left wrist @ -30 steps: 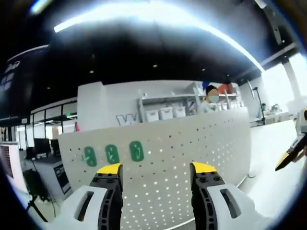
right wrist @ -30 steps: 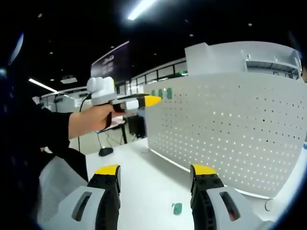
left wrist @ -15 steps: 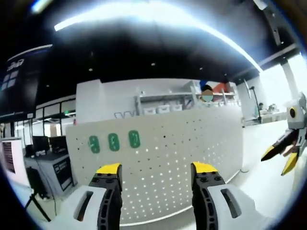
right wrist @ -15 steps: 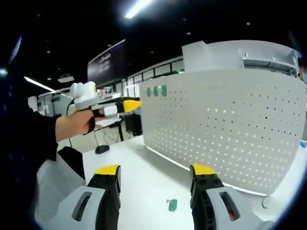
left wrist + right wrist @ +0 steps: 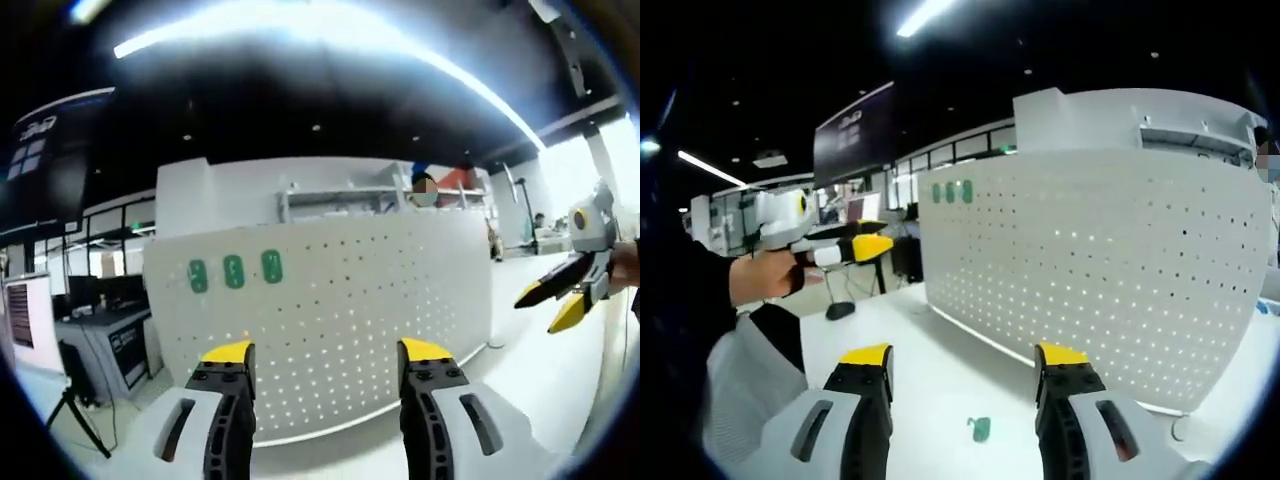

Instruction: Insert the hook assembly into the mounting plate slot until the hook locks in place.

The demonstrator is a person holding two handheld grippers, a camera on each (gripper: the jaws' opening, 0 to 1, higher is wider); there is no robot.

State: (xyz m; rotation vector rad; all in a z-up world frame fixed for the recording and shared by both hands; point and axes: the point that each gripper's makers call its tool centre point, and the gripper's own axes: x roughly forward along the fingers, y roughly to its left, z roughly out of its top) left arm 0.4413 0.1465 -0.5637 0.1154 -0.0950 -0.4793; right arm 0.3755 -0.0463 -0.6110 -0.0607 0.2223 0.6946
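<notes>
A small green hook (image 5: 980,429) is lying on the white table (image 5: 940,380), near the foot of the upright pegboard (image 5: 1100,270), where three green hooks (image 5: 233,271) are hanging near its top corner. Left gripper (image 5: 327,352) and right gripper (image 5: 965,356) are both hovering released, gripping nothing.

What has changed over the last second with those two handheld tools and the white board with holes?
Both tools have drawn back from the pegboard. The right gripper has come further into the left gripper view; the left gripper has slid away from the board. Nothing was grabbed. The three green hooks stay on the board, the loose hook on the table.
</notes>
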